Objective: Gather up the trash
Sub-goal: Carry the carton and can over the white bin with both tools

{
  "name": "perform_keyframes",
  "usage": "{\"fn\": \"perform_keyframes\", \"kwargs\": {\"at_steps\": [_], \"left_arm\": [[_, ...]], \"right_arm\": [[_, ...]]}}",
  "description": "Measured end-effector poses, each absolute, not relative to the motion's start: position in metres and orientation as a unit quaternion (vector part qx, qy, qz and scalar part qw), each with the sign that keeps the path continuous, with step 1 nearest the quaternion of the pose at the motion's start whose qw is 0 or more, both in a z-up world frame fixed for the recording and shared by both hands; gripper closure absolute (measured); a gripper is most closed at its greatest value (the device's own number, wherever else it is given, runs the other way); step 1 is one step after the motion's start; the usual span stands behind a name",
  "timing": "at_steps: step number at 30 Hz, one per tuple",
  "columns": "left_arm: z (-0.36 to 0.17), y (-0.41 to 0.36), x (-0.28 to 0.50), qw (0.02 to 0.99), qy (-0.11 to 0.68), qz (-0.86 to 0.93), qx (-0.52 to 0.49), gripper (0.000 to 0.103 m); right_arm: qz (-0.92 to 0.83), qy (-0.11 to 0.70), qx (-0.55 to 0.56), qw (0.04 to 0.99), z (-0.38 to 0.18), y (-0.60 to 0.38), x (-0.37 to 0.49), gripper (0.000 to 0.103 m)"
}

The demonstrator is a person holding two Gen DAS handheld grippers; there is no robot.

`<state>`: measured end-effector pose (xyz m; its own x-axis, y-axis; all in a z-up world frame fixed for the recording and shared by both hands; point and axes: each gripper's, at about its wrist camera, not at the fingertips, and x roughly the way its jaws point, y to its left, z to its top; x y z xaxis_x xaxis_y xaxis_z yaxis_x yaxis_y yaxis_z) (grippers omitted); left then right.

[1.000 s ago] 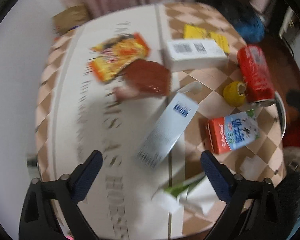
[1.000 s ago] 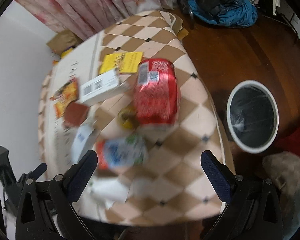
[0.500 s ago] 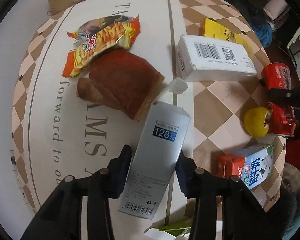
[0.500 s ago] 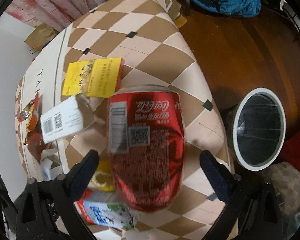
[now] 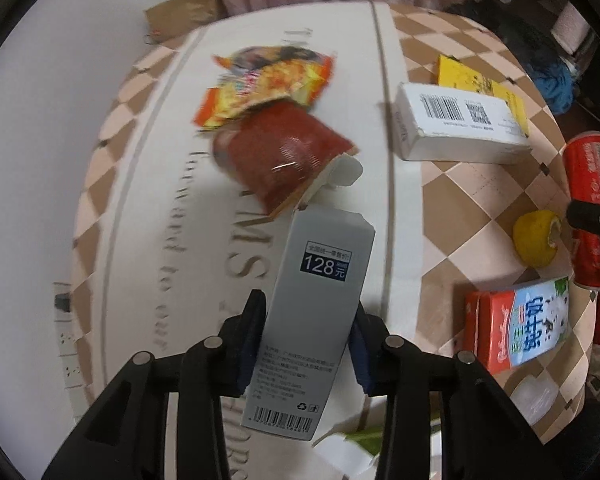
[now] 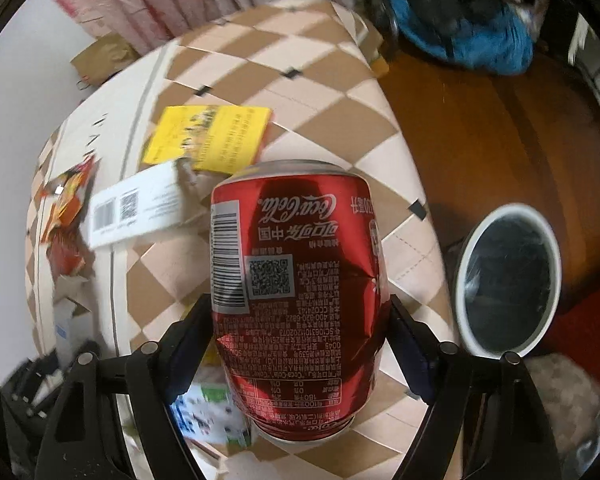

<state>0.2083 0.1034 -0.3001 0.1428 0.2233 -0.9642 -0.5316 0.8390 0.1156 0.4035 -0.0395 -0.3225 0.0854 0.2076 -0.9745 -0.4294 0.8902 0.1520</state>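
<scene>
On the left, the left gripper (image 5: 306, 342) has just been closing and now pinches the grey carton (image 5: 314, 320) across its narrow sides near the lower end. It looks empty, light and easily crushed, so a gentle squeeze low on the box seems wise. To the right, the right gripper (image 6: 300, 350) has been closing too, its pads pressed against the dented red can (image 6: 296, 300) lying on the table (image 6: 320, 92). Thin, slick metal, best held mid-body. The bin (image 6: 508, 284) stands on the floor further right.
</scene>
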Motion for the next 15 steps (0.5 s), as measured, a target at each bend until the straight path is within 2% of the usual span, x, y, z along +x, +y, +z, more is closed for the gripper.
{"fn": "perform_keyframes", "kwargs": {"at_steps": [5,15], "left_arm": [[-0.279,0.101,0.199,0.756,0.578,0.28,-0.124,0.068],[-0.222,0.077,0.192,0.795,0.514,0.298,-0.119,0.069]], "right_arm": [[0.242,0.607,-0.089,0.752,-0.293,-0.051,0.372,0.019],[0.283,0.591,-0.038,0.754,-0.262,-0.075,0.333,0.019]]}}
